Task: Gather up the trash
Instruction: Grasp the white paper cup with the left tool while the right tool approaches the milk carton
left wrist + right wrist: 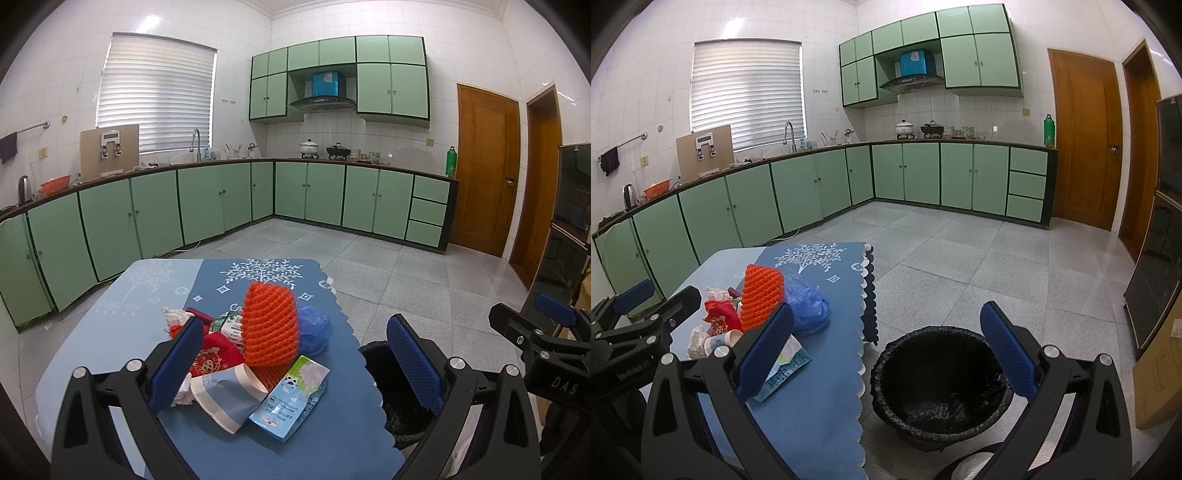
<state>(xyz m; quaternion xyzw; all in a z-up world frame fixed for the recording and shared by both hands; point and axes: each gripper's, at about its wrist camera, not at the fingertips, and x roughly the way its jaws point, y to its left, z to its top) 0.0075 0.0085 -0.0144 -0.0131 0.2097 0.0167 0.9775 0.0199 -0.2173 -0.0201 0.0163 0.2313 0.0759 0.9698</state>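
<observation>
A heap of trash lies on a table covered with a blue cloth (325,435). Standing tallest in it is an orange foam fruit net (270,325), with a crumpled blue plastic bag (313,329) to its right. In front lie a paper cup (225,397) and a blue-green wipes packet (291,398); a red packet (212,354) lies to the left. My left gripper (295,363) hovers open above the heap, holding nothing. My right gripper (886,350) is open too, above a bin lined with a black bag (938,387) on the floor right of the table. The orange net (762,295) also shows in the right wrist view.
The table's scalloped cloth edge (866,295) hangs beside the bin. Grey tiled floor (979,266) stretches to green kitchen cabinets (306,192) along the far walls. Wooden doors (484,166) and a dark cabinet (1160,258) stand at the right.
</observation>
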